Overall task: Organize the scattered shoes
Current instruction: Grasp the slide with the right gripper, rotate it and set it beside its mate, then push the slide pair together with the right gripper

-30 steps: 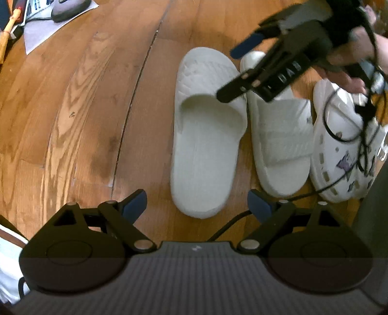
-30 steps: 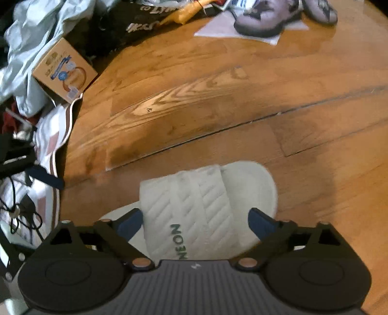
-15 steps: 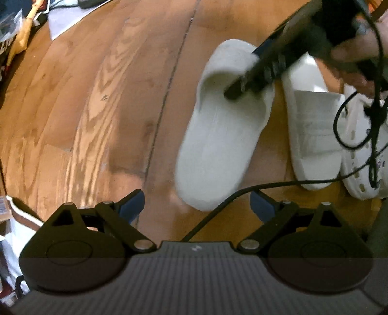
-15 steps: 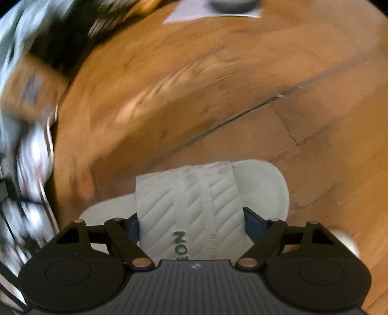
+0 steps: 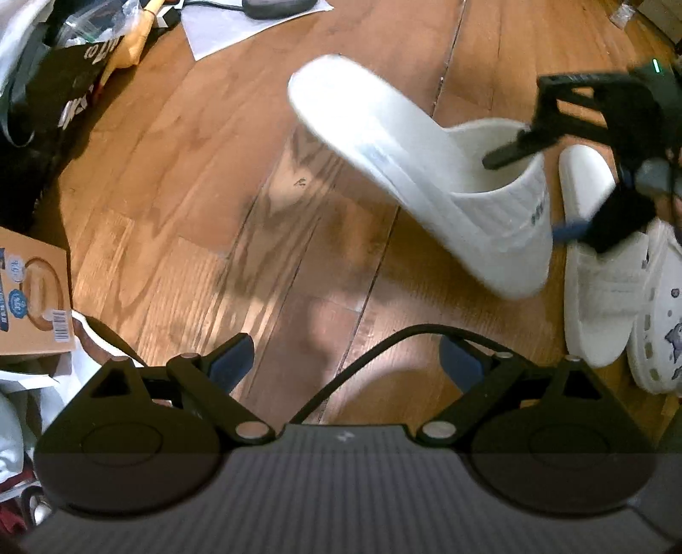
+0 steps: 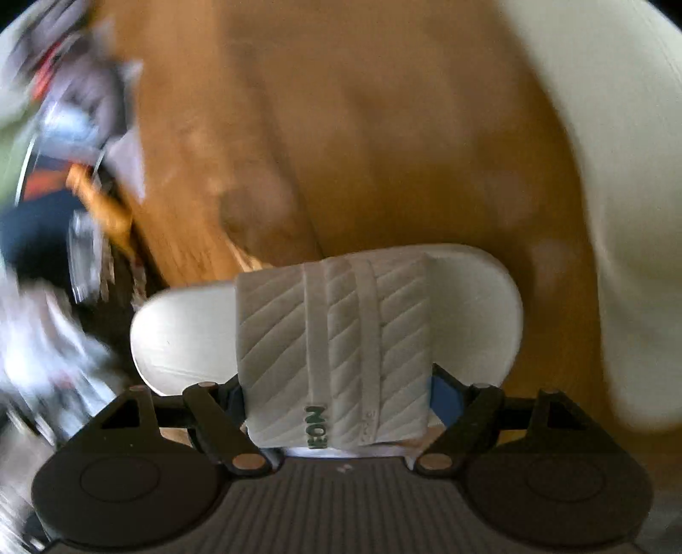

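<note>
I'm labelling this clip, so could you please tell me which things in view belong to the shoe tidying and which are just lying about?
Part of the job:
- white slide, lifted, gripped by the right gripper
- matching white slide on the floor
- white clog beside it
- left gripper, open, holding nothing

Lying about:
- cardboard box
- black bag
- paper sheet

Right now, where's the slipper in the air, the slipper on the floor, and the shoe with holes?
Lifted slipper (image 5: 383,140), left wrist view, on its sole.
Floor slipper (image 5: 601,281), left wrist view, on its strap.
Holey clog (image 5: 658,324), left wrist view, on its side.
</note>
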A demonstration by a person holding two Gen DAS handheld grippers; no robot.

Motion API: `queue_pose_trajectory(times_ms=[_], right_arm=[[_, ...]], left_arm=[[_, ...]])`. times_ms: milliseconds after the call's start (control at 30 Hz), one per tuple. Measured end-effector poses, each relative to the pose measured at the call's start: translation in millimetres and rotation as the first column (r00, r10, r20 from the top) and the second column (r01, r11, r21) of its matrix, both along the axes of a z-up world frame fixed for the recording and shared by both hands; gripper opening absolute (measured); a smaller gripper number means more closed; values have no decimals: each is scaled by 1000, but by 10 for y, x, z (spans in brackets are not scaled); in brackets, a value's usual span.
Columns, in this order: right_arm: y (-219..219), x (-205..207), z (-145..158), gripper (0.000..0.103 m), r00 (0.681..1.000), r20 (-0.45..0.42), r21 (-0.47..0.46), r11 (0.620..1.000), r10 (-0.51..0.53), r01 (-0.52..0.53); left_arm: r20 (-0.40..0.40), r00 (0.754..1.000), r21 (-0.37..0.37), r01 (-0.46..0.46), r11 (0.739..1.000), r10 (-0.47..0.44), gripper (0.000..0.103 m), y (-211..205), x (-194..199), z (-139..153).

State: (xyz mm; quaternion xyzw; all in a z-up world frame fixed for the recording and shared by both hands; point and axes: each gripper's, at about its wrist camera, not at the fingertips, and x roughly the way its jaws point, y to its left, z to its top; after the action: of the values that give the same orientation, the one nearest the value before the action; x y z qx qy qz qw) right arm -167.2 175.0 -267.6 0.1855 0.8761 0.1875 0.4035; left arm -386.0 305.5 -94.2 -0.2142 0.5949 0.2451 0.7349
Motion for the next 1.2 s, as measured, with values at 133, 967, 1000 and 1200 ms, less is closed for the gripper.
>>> queue_pose_trajectory(times_ms=[133,967,1000,1200], right_arm=[[-615,-352,67,90,969,-2,-170,955,-246,242],[378,-196,608,63,543,627,-65,732,558,-678],[372,-151,494,45,587,587,-49,748,558,-662],[302,-38,448,17,595,566,-114,769,571,-629]], left_arm=[[13,1000,-16,-7,1000,7,95,-5,57,-39],[-45,992,38,118,992,-116,95,-185,249,-206],[-45,992,36,119,992,-117,95,-187,262,-209],[-42,992,24,124,992,-123,95,-197,341,-229]])
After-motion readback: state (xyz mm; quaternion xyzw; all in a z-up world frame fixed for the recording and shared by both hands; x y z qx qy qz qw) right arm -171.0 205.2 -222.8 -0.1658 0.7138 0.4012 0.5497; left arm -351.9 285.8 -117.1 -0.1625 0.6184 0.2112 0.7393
